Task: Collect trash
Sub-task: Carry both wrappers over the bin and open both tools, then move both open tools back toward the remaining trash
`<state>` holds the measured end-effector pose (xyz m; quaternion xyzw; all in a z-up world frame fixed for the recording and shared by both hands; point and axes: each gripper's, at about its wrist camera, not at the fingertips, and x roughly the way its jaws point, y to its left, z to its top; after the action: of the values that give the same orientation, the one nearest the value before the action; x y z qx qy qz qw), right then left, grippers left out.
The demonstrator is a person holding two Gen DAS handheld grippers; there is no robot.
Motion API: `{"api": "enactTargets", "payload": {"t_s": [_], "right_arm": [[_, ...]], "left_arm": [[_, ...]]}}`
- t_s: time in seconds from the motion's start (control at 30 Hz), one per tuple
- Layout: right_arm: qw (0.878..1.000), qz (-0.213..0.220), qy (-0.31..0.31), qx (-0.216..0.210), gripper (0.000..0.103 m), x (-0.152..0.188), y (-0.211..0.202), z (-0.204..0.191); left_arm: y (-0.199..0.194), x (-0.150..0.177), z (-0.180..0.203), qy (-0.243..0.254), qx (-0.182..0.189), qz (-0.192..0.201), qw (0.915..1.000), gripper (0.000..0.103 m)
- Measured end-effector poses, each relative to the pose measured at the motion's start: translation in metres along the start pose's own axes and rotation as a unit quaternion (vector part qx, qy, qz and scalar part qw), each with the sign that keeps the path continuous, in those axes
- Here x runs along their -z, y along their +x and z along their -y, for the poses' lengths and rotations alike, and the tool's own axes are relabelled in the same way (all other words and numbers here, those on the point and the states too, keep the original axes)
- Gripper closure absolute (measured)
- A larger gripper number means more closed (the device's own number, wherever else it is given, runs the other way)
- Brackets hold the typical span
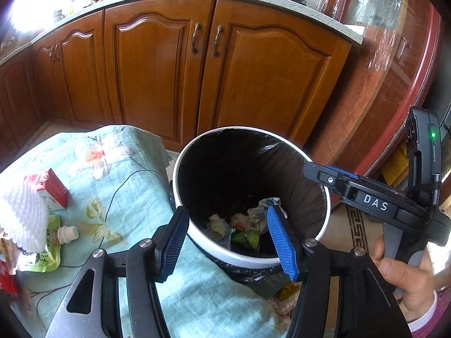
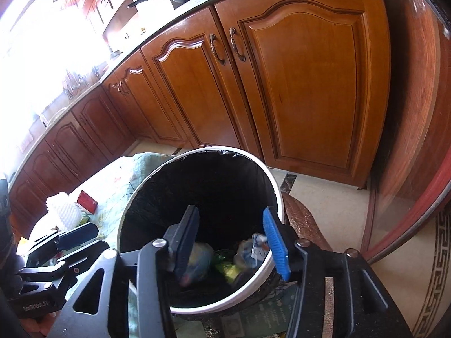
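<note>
Both the left gripper point(image 1: 225, 242) and right gripper point(image 2: 229, 242) hang open and empty over the white, black-lined round bin point(image 1: 180, 169) at lower centre; best to clear its rim before fetching the red carton point(image 1: 53, 186) at left.

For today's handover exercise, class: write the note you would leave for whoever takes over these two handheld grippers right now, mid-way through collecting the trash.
Left gripper: jaws open, nothing in them, over the near rim of the bin.
Right gripper: jaws open, empty, above the bin's mouth.
Done: crumpled wrappers lie at the bottom of the bin's black liner.
Left: on the flowered cloth beside the bin, a red carton, white foam netting and a green pouch with a white cap. More scraps lie at the picture's left edge, too cut off to name.
</note>
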<state>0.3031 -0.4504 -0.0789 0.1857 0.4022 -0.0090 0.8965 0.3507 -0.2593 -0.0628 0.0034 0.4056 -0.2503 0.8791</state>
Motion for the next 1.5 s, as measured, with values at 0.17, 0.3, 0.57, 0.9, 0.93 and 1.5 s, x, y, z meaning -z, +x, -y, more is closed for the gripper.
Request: {"api": "enactTargets", "payload": {"t_s": [0.17,0.3,0.57,0.9,0.93,1.5], "right_arm": [[1.0,0.014,0.01,-0.018,0.027,0.007,-0.012,-0.004],[0.999,0.019,0.01,-0.029,0.022,0.013,-0.02,-0.016],[0.998,0.016,0.004,-0.056,0.022,0.032,-0.026,-0.045],[0.996,-0.002,-0.012,-0.089,0.022,0.058,-0.026,-0.089],[0.996,-0.004,-0.015,-0.092,0.022,0.061,-0.026,-0.093],[0.984,-0.043,-0.073,-0.154,0.022,0.101,-0.015,-0.187]], "left_arm": [[-0.012,0.013,-0.009,-0.012,-0.01,0.009,0.9998,0.042],[-0.026,0.028,-0.021,-0.033,-0.016,0.014,0.9992,0.041],[-0.061,0.056,-0.049,-0.074,-0.031,0.021,0.9966,0.04],[-0.107,0.093,-0.084,-0.111,-0.058,0.028,0.9917,0.04],[-0.111,0.096,-0.086,-0.113,-0.061,0.029,0.9913,0.04],[-0.196,0.155,-0.138,-0.17,-0.122,0.052,0.9765,0.04]]}}
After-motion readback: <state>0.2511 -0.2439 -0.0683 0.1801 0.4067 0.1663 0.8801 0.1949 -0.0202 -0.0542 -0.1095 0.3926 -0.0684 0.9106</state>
